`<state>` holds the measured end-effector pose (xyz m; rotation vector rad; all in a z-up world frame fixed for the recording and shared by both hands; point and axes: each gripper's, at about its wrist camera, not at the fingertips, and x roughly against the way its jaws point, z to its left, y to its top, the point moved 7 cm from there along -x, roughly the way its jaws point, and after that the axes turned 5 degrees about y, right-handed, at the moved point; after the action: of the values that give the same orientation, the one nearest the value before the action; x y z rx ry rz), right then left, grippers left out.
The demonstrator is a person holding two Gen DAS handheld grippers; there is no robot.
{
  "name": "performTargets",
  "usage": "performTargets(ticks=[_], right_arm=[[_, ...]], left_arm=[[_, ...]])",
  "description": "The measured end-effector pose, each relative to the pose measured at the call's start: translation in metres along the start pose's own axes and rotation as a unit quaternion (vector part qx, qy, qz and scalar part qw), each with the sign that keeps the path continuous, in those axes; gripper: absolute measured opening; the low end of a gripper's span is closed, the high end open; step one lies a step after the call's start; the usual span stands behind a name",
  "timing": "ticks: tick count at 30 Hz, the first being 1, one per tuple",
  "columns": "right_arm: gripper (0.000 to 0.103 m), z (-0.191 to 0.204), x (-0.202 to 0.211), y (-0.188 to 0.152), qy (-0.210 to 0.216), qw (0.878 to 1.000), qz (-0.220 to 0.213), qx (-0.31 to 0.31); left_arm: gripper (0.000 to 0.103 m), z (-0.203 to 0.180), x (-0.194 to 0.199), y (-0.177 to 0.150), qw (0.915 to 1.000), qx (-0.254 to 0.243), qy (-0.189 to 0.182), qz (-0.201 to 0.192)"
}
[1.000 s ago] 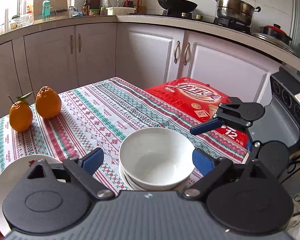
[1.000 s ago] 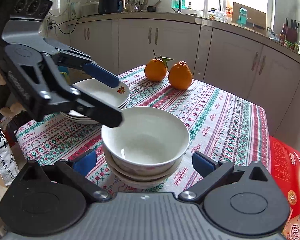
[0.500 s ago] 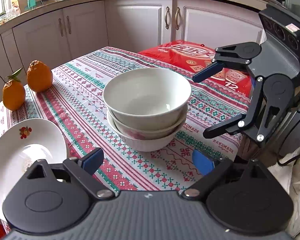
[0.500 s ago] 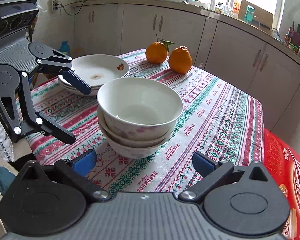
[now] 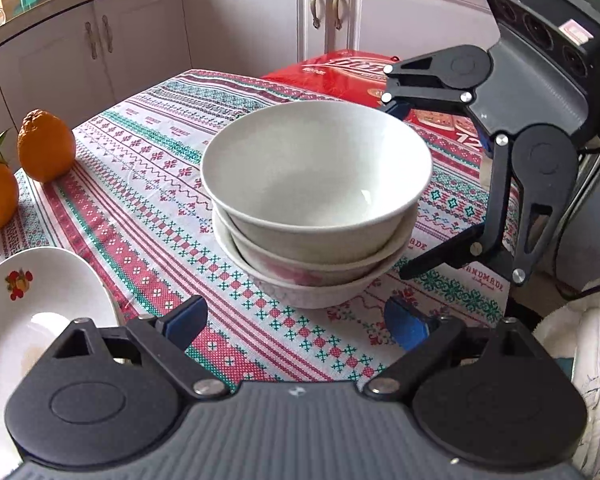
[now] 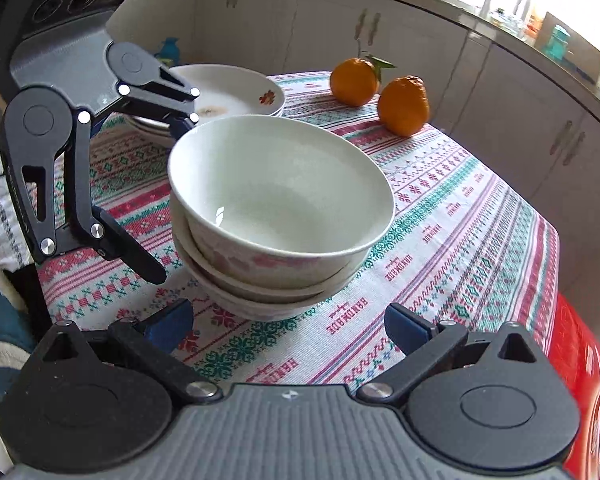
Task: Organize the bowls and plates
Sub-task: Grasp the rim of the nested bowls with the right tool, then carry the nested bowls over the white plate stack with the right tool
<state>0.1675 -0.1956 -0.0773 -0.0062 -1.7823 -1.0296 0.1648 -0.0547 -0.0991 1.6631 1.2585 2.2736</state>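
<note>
- The stack of three white ceramic bowls (image 5: 316, 216) sits near the middle of the table with the red, green and white patterned cloth (image 5: 148, 184), the plain white top bowl (image 6: 280, 196) nested in two with faint pink flower prints.
- Nesting them this way looks like the tidy end of the bowl step: one footprint in place of three.
- The bowls open straight upward, the stack's axis upright; being round, they have no long side, though the top bowl seems to sit slightly off-centre.
- The left gripper (image 5: 296, 320) has its blue-padded tongs wide apart, holding nothing, just short of the stack.
- The right gripper (image 6: 288, 324) is likewise spread and empty, flanking the stack from the other side, probably poised to steady or shift it.
- The white shallow plates with a small fruit motif (image 6: 236, 96) are piled beyond the bowls near the table edge.
- Two oranges (image 6: 380, 88) and a red printed carton (image 5: 364, 76) lie well apart from the stack.
</note>
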Motion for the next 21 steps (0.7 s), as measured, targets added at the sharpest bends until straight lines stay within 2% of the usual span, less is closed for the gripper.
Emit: performTargets(ticks=[8,12,15,21], right_arm=[[0.102,-0.002,-0.01,0.011,0.048,0.998,0.015,0.048],[0.098,0.002,-0.015,0.012,0.07,0.995,0.023,0.061],[0.095,0.002,-0.016,0.012,0.08,0.994,0.027,0.062],[0.094,-0.002,-0.015,0.018,0.098,0.994,0.021,0.051]], left_arm=[[0.093,-0.002,-0.007,0.012,0.9979,-0.057,-0.029,0.01],[0.09,-0.004,-0.012,0.013,0.9958,-0.078,-0.045,0.019],[0.087,-0.005,-0.013,0.017,0.9943,-0.09,-0.054,0.02],[0.087,-0.001,-0.015,0.019,0.9919,-0.104,-0.068,0.023]])
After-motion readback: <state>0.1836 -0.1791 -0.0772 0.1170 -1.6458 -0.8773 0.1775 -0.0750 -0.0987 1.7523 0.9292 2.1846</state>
